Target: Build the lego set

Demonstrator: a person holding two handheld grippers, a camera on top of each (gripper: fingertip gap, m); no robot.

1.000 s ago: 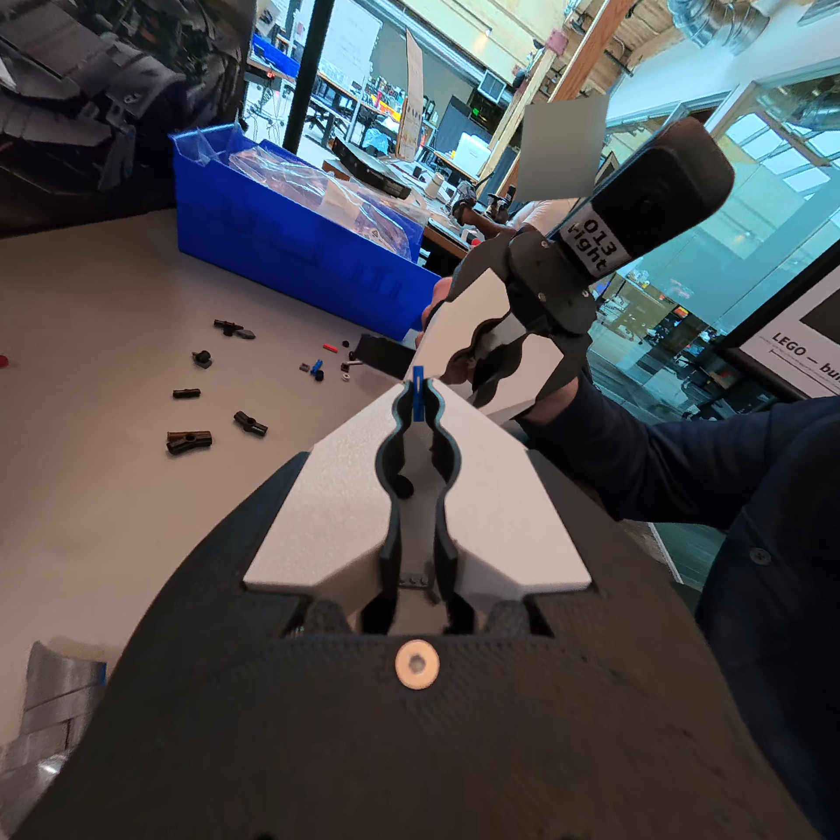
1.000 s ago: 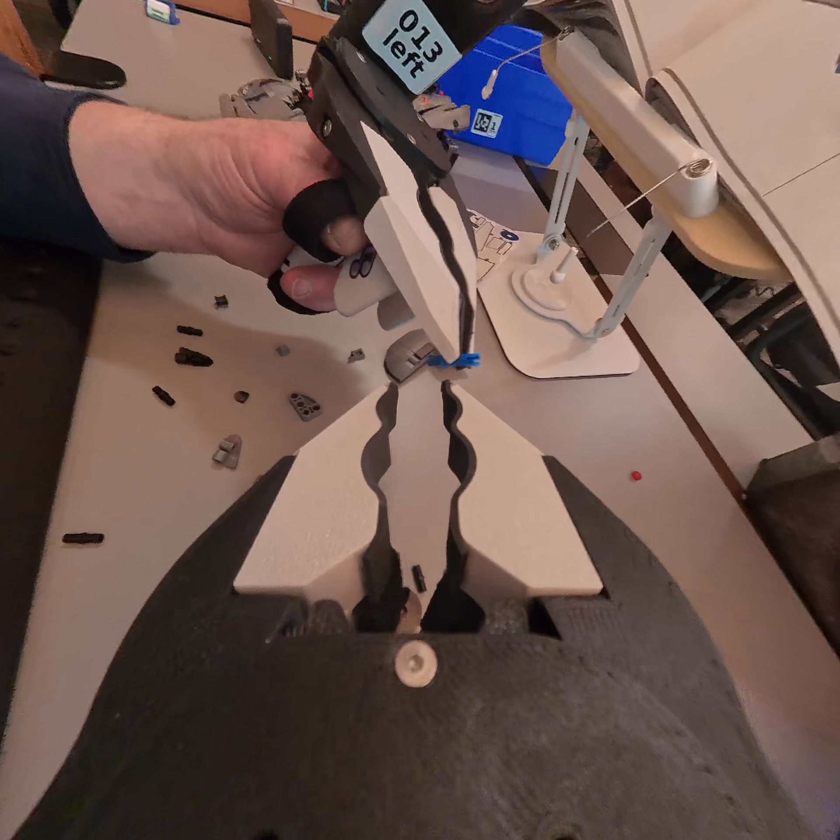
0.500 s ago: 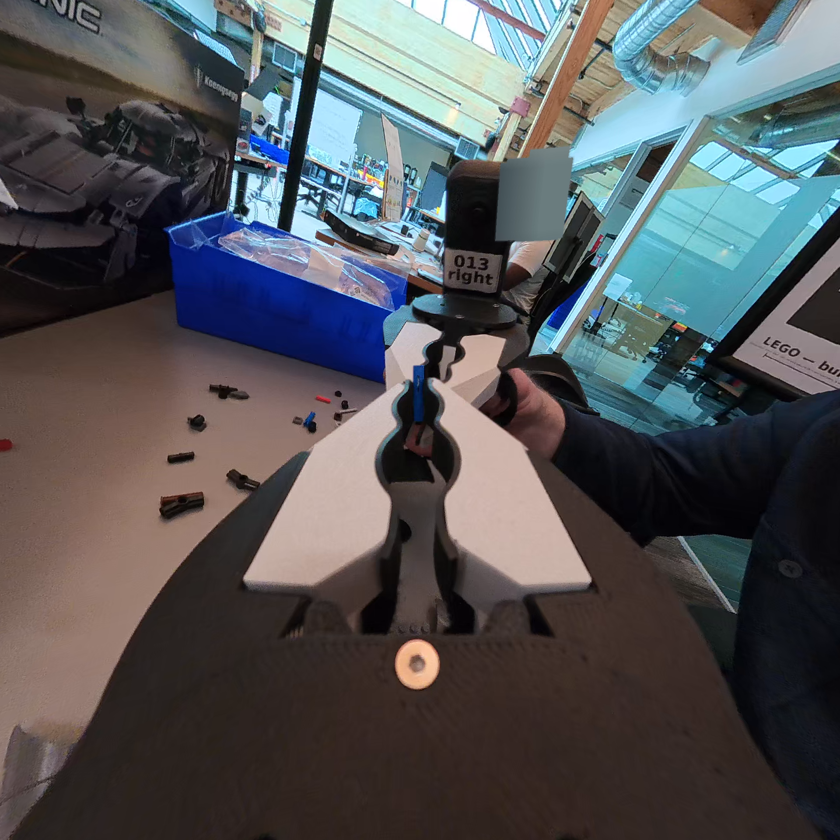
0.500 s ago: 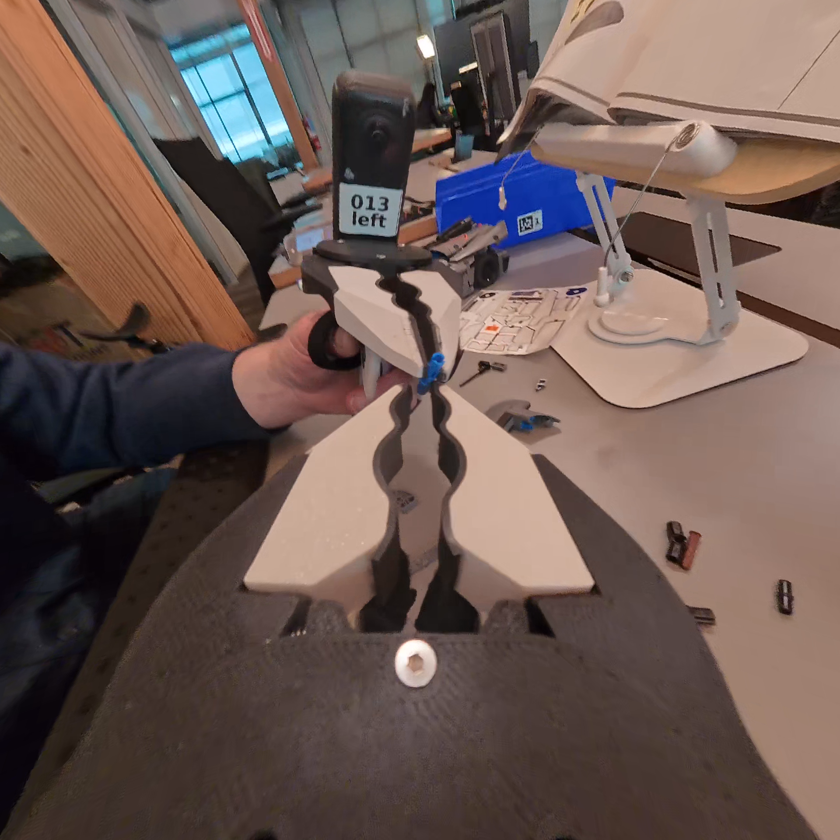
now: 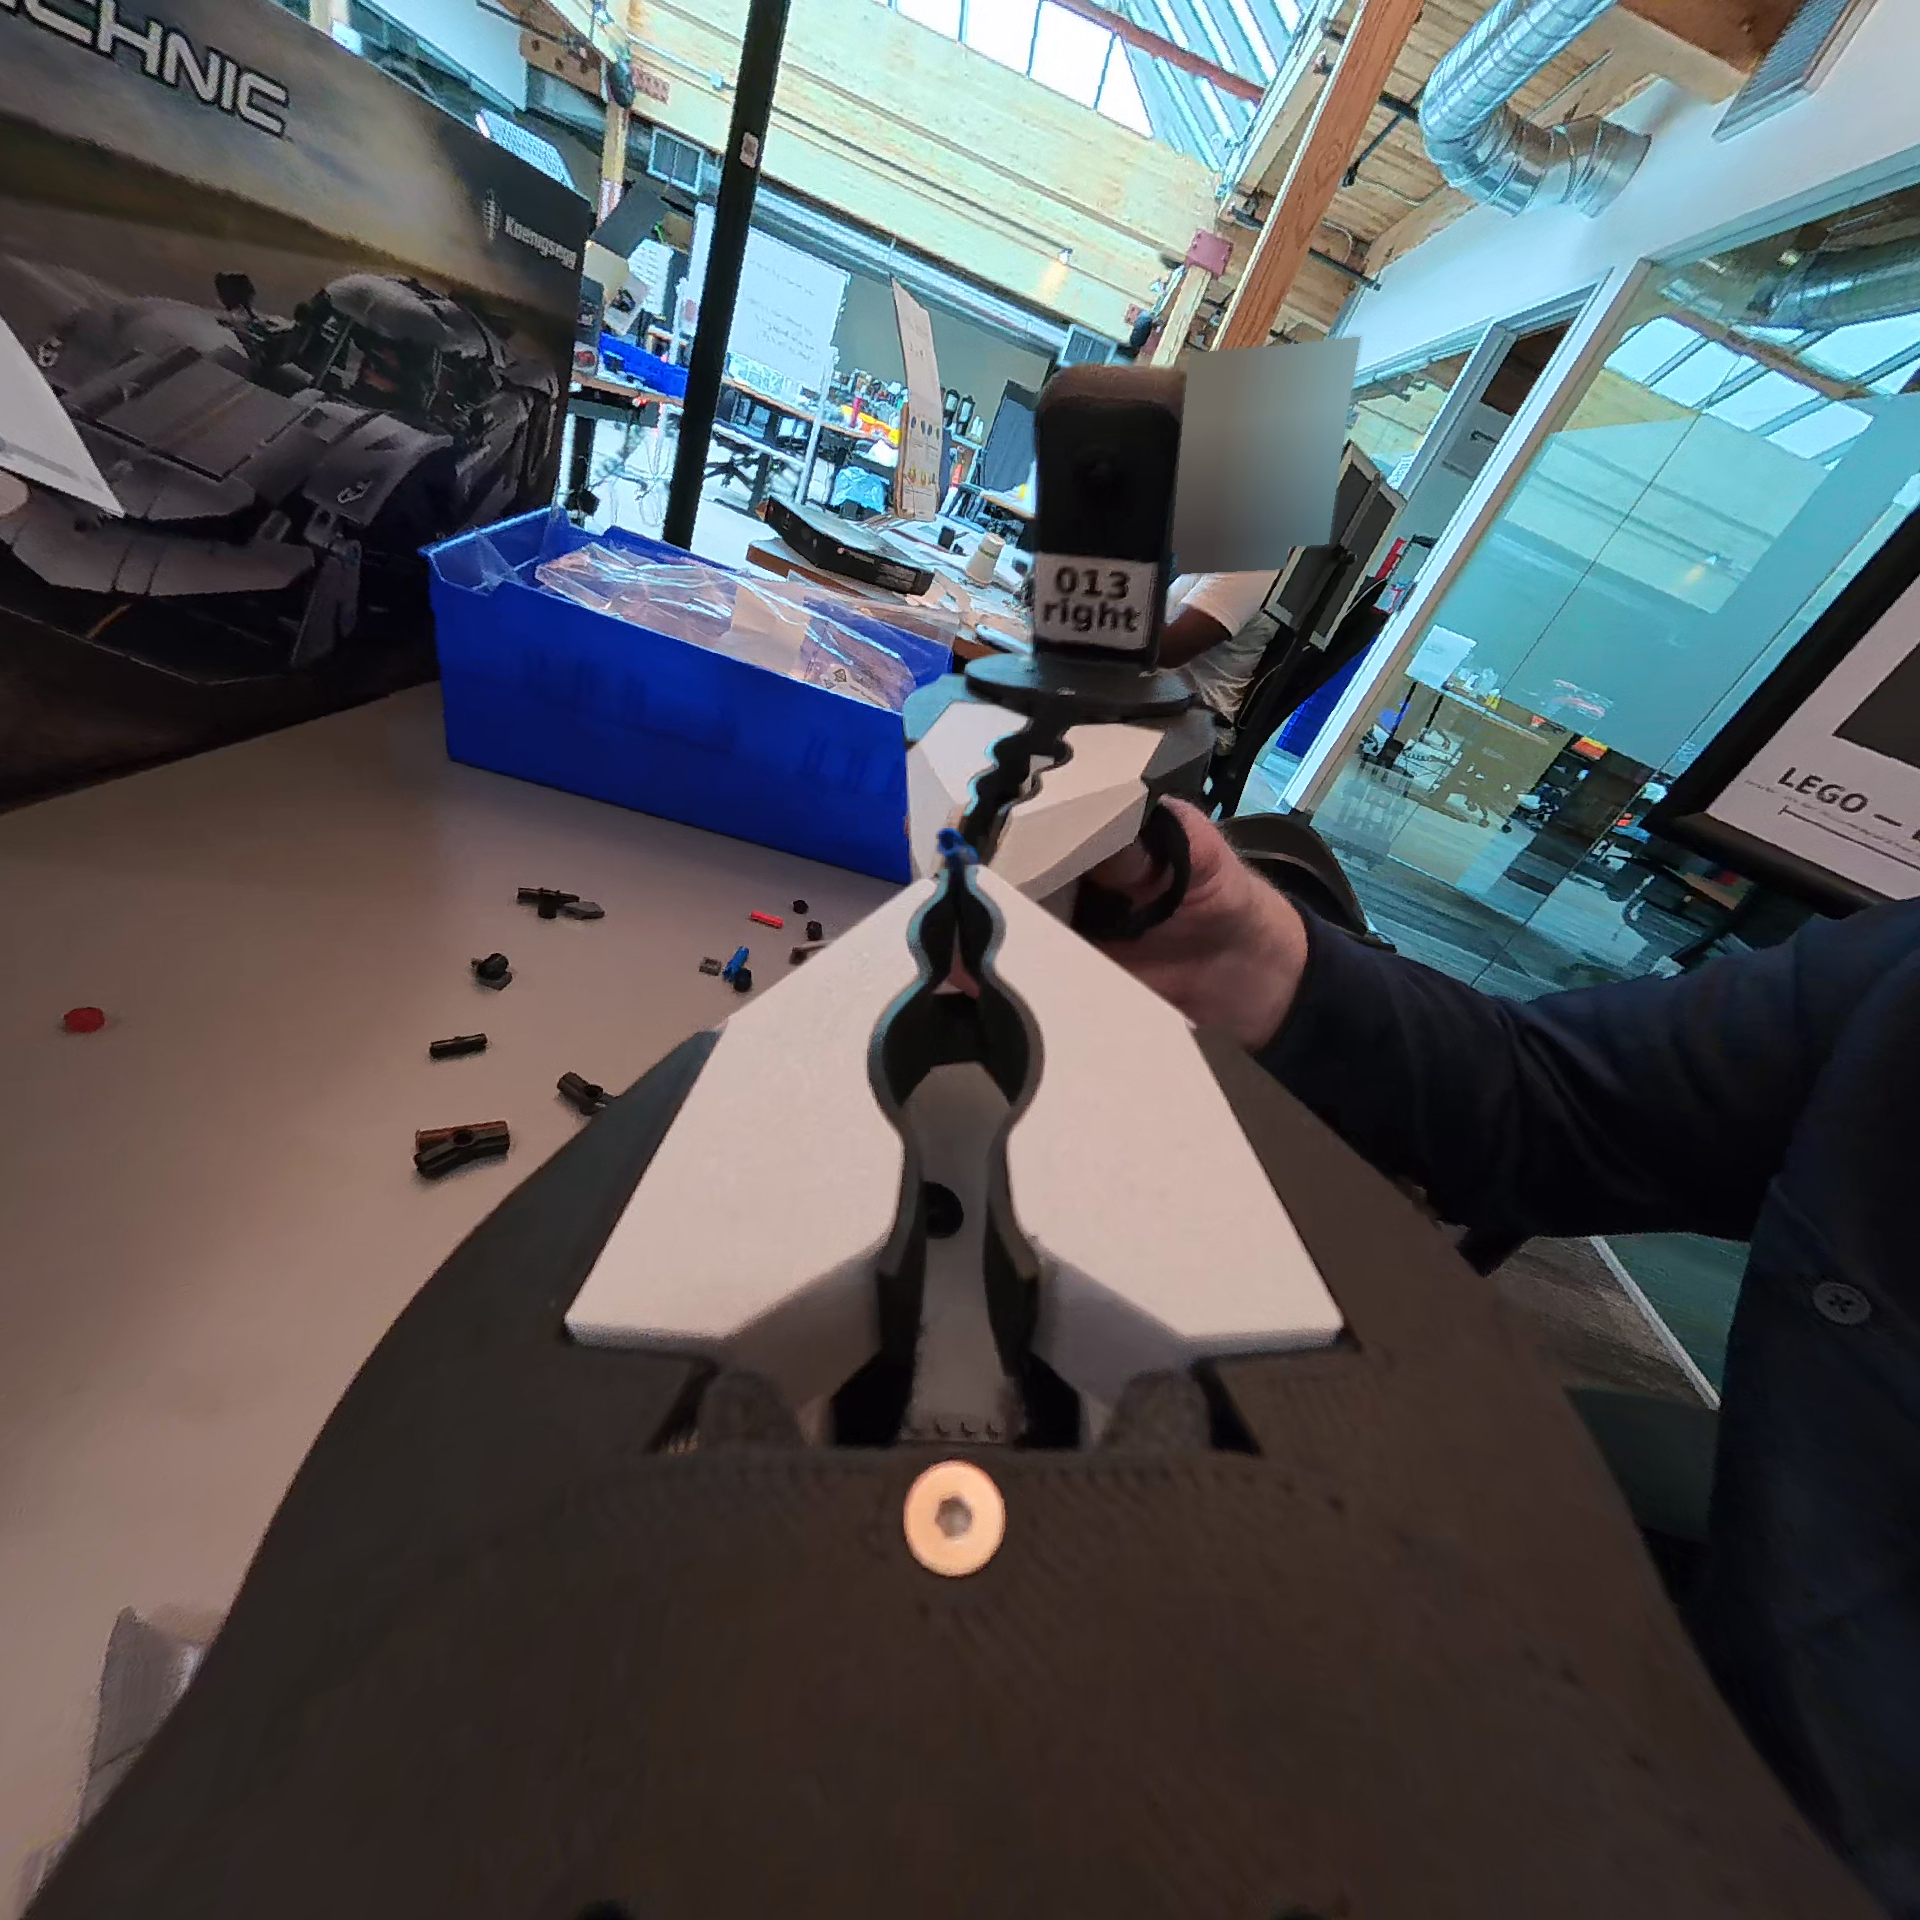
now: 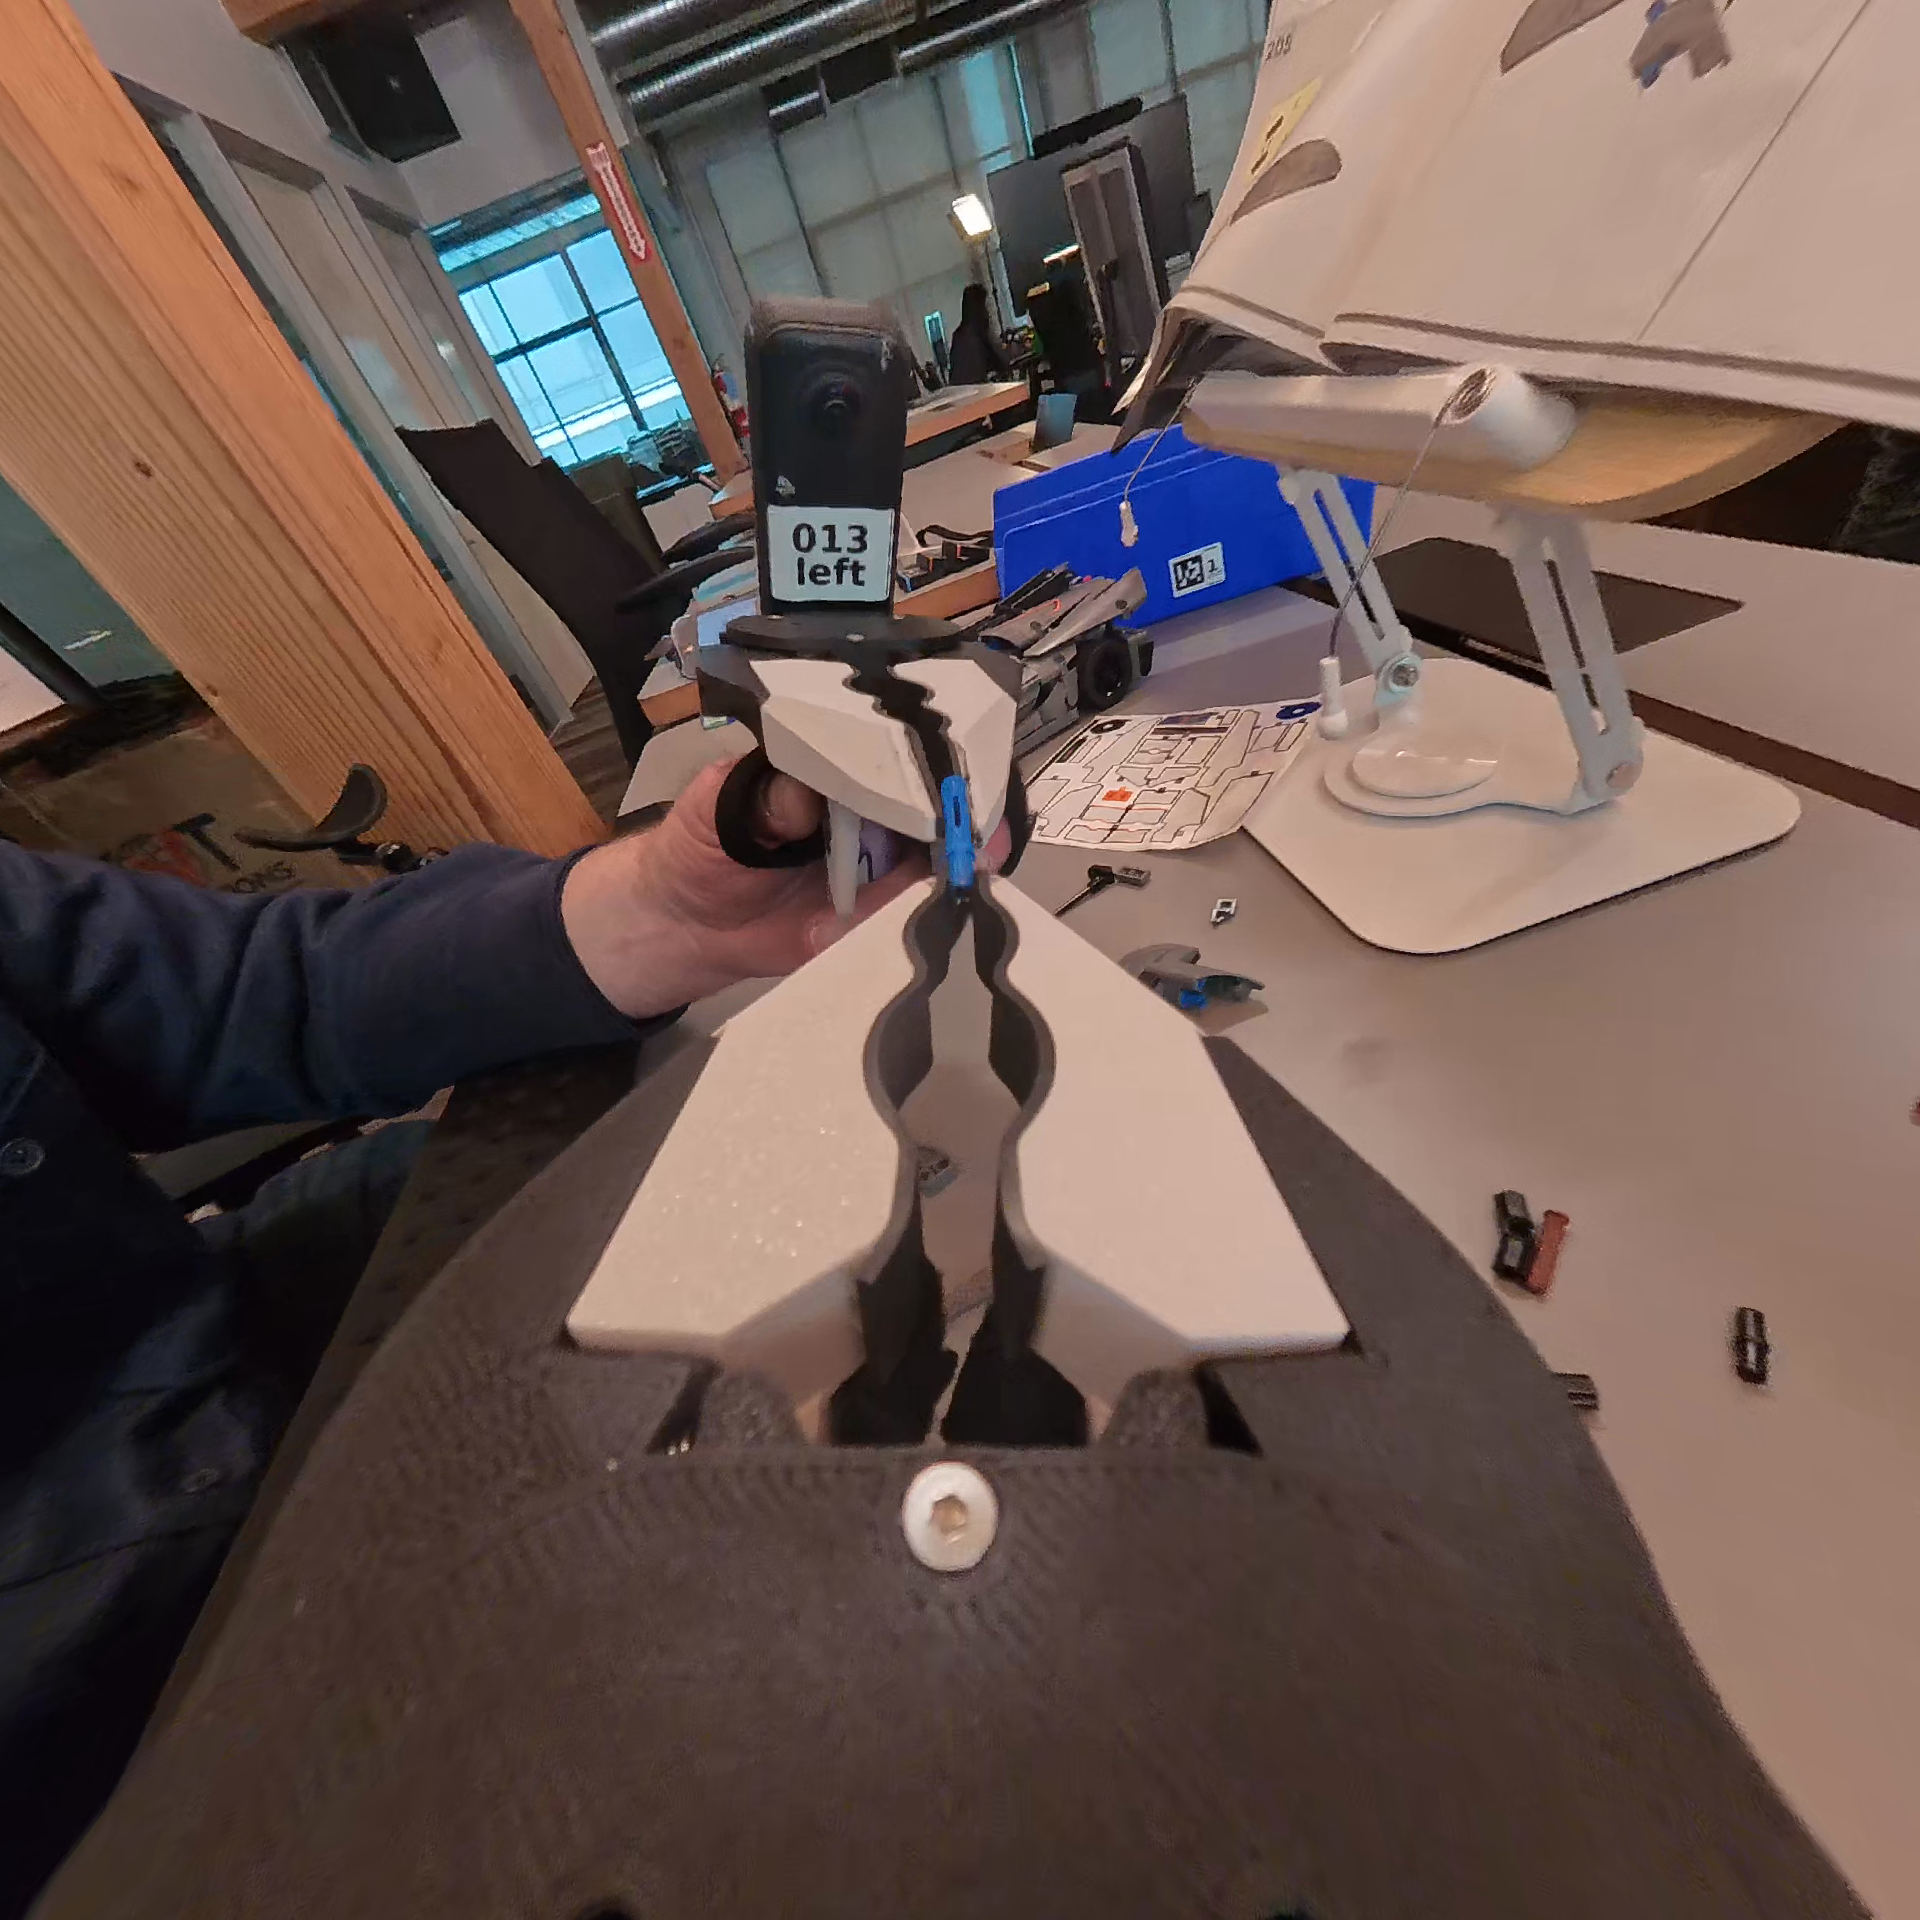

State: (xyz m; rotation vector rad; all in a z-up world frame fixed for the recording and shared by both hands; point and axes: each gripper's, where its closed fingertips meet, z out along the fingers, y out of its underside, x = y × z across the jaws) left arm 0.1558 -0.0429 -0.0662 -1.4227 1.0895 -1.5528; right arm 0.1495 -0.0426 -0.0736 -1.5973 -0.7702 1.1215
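A small blue pin (image 6: 954,831) is held in the air between both grippers, which point at each other tip to tip. My left gripper (image 5: 951,883) is shut on the pin (image 5: 948,847), which sticks out of its tips. In the right wrist view the left gripper (image 6: 951,821) holds the pin's upper part. My right gripper (image 6: 958,906) is closed down on the pin's lower end. It shows beyond the left one in the left wrist view (image 5: 971,831), with its jaws together. A hand holds each gripper.
Loose black pins (image 5: 462,1143) and a red piece (image 5: 83,1018) lie on the grey table before a blue bin (image 5: 665,717) and the set's box (image 5: 260,416). A booklet stand (image 6: 1507,831), a sticker sheet (image 6: 1153,774), a part-built car (image 6: 1070,634) and more pins (image 6: 1527,1242) are on the right side. Only a small space, under 4 cm, lies between the two pairs of fingers. From either gripper's tips it is about 25 cm to the red piece (image 5: 83,1018).
Both grippers have lifted and levelled to face each other. The right gripper's jaws have narrowed from open onto the end of the blue pin held by the left gripper.
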